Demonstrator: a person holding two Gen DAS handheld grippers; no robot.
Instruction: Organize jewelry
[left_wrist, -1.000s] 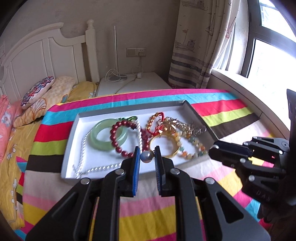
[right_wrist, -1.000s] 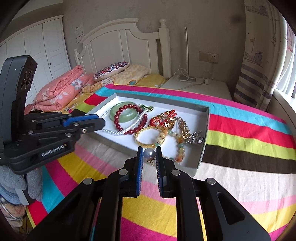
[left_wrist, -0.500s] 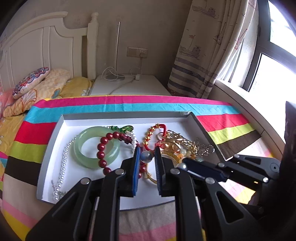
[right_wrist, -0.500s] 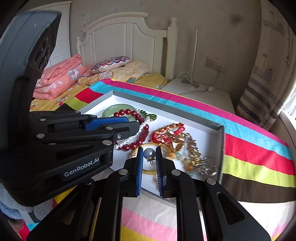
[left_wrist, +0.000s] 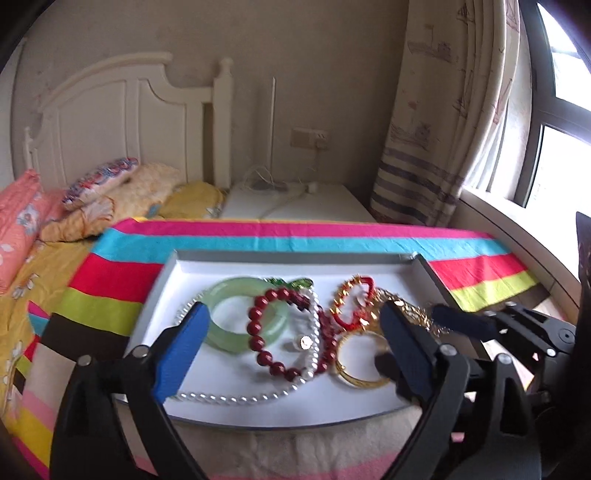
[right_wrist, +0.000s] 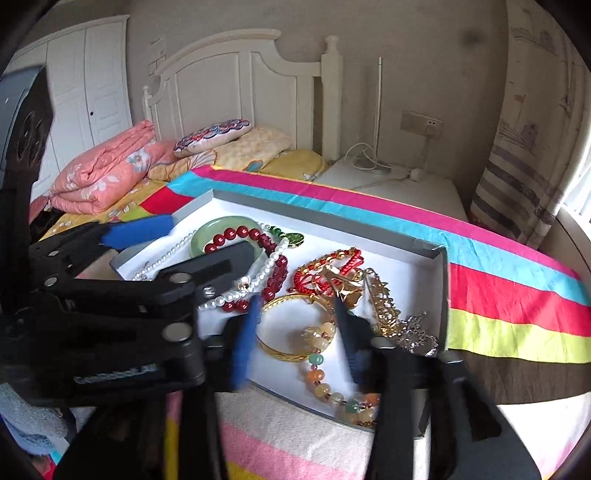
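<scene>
Left wrist view: left gripper (left_wrist: 291, 341) and right gripper (right_wrist: 295, 328) opening empty over tray (left_wrist: 280, 258), release step; next, another loose piece.

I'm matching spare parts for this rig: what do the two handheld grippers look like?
Both are black plastic. The left gripper has two angular fingers with bright blue pads, silver bolts at the joints and white lettering on its side, too blurred to read. The right gripper matches: black fingers, blue pads.
</scene>
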